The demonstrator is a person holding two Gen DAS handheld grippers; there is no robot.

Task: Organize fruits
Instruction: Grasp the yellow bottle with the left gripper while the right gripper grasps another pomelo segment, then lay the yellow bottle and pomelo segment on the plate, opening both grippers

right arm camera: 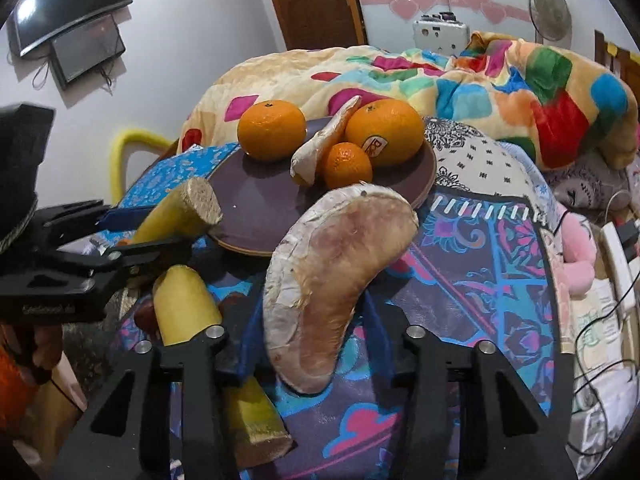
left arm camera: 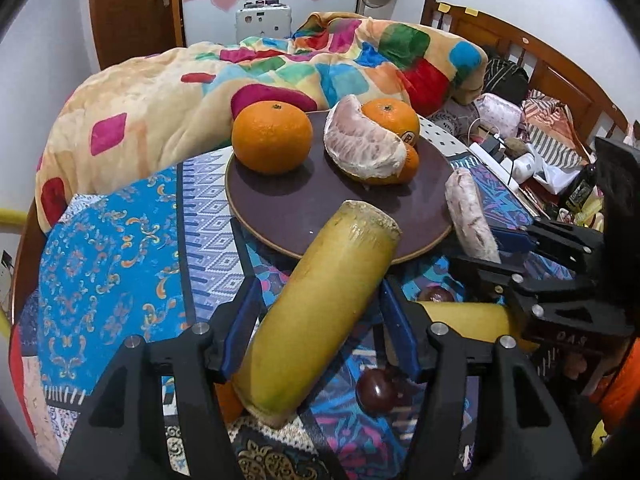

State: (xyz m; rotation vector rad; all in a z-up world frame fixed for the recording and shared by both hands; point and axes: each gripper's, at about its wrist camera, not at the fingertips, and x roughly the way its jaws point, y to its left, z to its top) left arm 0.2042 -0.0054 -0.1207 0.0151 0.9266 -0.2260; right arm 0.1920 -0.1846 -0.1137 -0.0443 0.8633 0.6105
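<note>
1. Between the left gripper's (left arm camera: pixel 320 312) blue pads sits a yellow-green sugarcane piece (left arm camera: pixel 320 304); the jaws pinch it around its middle. Its long axis runs forward and slightly right from the jaws, the cut end reaching over the near rim of the brown plate (left arm camera: pixel 280 208).
2. Between the right gripper's (right arm camera: pixel 312 320) jaws hangs a peeled pomelo segment (right arm camera: pixel 332 280), pinched across its lower half. It curves up and forward, its top just short of the plate's (right arm camera: pixel 256 200) near edge.
3. Ahead of both sets of jaws, the plate already carries two large oranges (left arm camera: pixel 272 138), a small orange (right arm camera: pixel 347 164) and another pomelo segment (left arm camera: pixel 366 142).
4. Bare plate lies straight ahead of the cane's tip, so the left gripper looks nearer to a free spot; the right would land its segment beside the small orange.
5. Below and behind the right jaws, a second cane piece (right arm camera: pixel 184 304) and dark reddish fruit (left arm camera: pixel 378 390) wait on the cloth.
6. Risk, as I judge it: the two grippers are close together and could crowd each other.
</note>
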